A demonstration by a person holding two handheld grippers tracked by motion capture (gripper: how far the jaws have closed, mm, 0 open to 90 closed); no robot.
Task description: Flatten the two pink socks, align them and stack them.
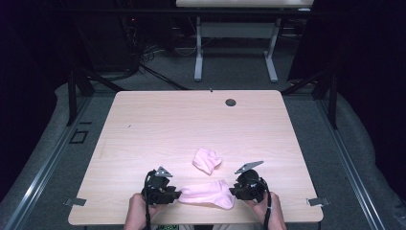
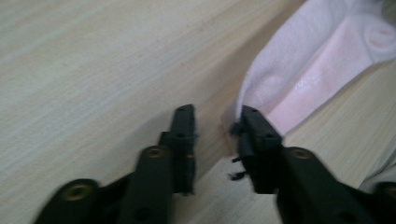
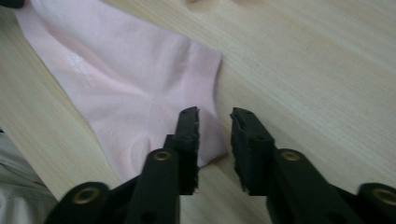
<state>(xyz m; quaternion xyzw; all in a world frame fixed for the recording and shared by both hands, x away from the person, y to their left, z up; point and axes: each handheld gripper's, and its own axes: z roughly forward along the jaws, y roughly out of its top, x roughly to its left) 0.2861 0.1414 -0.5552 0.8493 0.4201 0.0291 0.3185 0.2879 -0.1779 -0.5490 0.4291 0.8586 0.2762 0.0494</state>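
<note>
A pale pink sock [image 1: 208, 194] lies flat near the table's front edge, between my two grippers. A second pink sock [image 1: 207, 160] sits bunched up just behind it. My left gripper [image 1: 178, 195] is at the flat sock's left end. In the left gripper view its jaws [image 2: 217, 116] stand apart over bare wood, and the sock's edge [image 2: 303, 70] touches the right jaw's tip. My right gripper [image 1: 232, 191] is at the sock's right end. In the right gripper view its jaws [image 3: 215, 116] stand apart over the sock's corner [image 3: 126, 88], not pressing it.
The light wooden table [image 1: 191, 120] has a small dark grommet [image 1: 231, 102] near its far edge. A white-legged desk [image 1: 234, 31] stands beyond on the grey floor. The person's hands come in at the front edge.
</note>
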